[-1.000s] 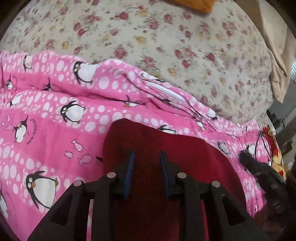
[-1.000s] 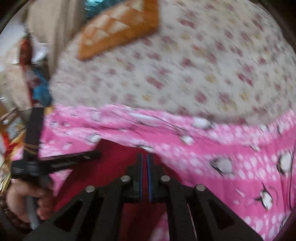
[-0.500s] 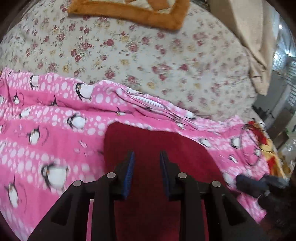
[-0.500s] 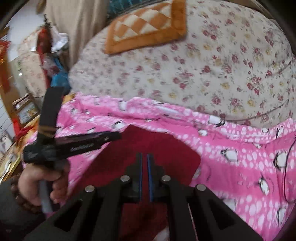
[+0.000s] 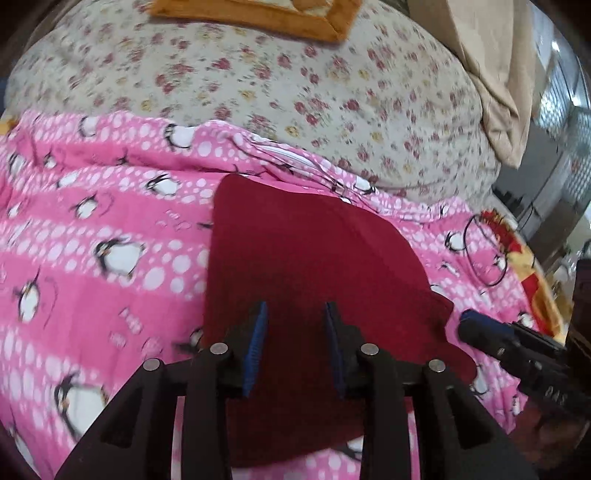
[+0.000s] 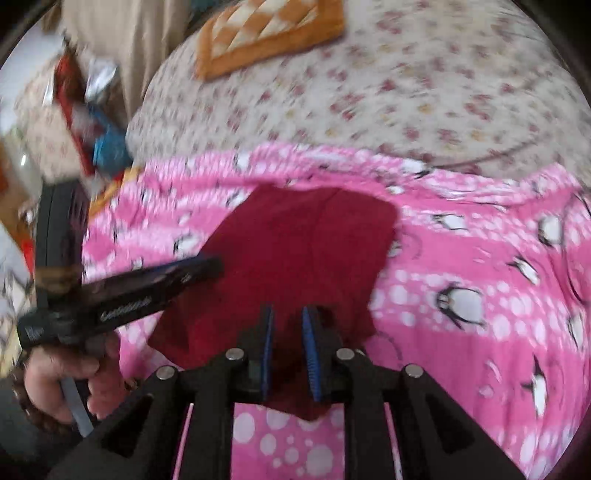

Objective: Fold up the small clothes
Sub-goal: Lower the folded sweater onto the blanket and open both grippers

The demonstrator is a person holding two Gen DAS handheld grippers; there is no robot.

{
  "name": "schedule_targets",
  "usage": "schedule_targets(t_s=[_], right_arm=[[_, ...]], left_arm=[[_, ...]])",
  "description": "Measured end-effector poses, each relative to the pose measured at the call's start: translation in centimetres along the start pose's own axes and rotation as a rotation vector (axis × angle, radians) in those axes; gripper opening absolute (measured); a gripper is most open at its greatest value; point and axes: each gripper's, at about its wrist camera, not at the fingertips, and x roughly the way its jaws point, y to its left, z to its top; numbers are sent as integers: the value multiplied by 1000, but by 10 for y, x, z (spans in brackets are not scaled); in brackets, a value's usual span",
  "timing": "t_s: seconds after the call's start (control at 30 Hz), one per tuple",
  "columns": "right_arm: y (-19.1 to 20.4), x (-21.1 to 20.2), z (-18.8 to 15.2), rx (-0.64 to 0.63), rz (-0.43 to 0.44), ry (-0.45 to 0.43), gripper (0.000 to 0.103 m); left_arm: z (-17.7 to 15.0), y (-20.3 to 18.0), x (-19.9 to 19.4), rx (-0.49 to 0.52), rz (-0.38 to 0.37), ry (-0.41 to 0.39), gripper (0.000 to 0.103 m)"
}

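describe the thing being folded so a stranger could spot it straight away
Find the floral bed, then the pink penguin sheet across its near half. On that sheet, in front of both grippers, lies the red cloth: plain dark red, the only fabric here with no print.

Pink penguin-print blanket (image 5: pixel 110 229), floral bedsheet (image 5: pixel 258 85), orange quilted cushion (image 6: pixel 266 29), beige curtain (image 5: pixel 495 62)

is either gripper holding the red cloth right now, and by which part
Nothing is held. The left gripper and right gripper both stand open above the near part of the red cloth, which lies flat on the pink penguin sheet.
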Motion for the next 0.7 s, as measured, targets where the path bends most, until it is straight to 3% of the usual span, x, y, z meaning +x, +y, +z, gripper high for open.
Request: schedule_targets(t_s=[0.07,0.2,0.23,0.27,0.33,0.4,0.5,0.7], right_arm=[[-9,-12,-10,53,-32,-50,39],[-5,-17,-28,53,-108,-76,40],[0,-19,-32,35,-125,-75,41],[6,-23,-37,12,-132,-76,44],[16,-29,-47,-9,-163,-69,48],[23,-36,-59,-6,-196,-27,59],[27,-47,-72,12,-213,-9,61],[32,-63,-70,-36,-264,-61,67]], left_arm=[[-7,6,-10,-43,-3,-5,20],[-22,8,-26,-67,31,-25,22],[-27,5,-29,-58,51,-32,28],[-32,2,-32,-49,77,-34,42],[-45,-9,-31,-13,140,-11,58],[-54,-19,-27,30,184,25,61],[-65,-34,-31,102,237,8,63],[-64,-48,-45,140,226,-46,63]])
